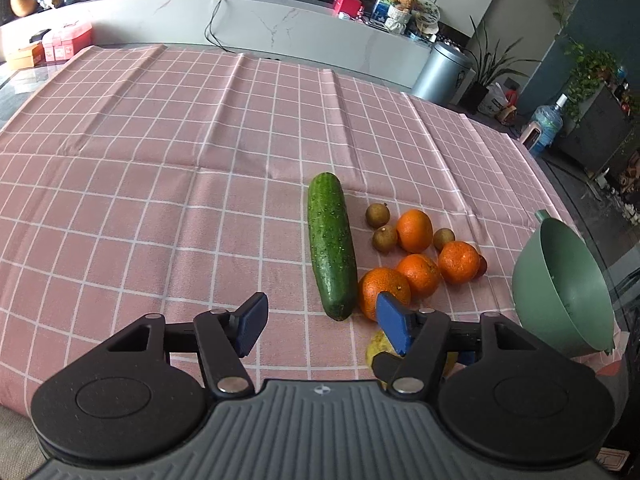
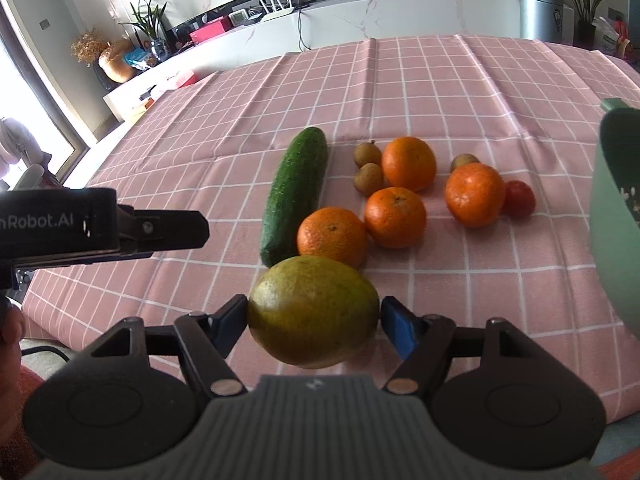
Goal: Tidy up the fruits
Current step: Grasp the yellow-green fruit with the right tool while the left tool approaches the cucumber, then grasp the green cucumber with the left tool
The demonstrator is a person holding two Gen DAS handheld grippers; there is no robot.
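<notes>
Between the right hand-held gripper [image 2: 314,316] pads sits a round, dimpled yellow-green citrus [image 2: 313,312].

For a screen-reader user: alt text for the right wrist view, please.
The right tool grips a large yellow-green citrus fruit above a pink checked tablecloth. Beyond lie a dark green cucumber, four oranges and small brown fruits; a green plastic bowl stands right.

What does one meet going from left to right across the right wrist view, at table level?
left gripper → cucumber → yellow-green fruit in the right gripper → small red fruit → green bowl
</notes>
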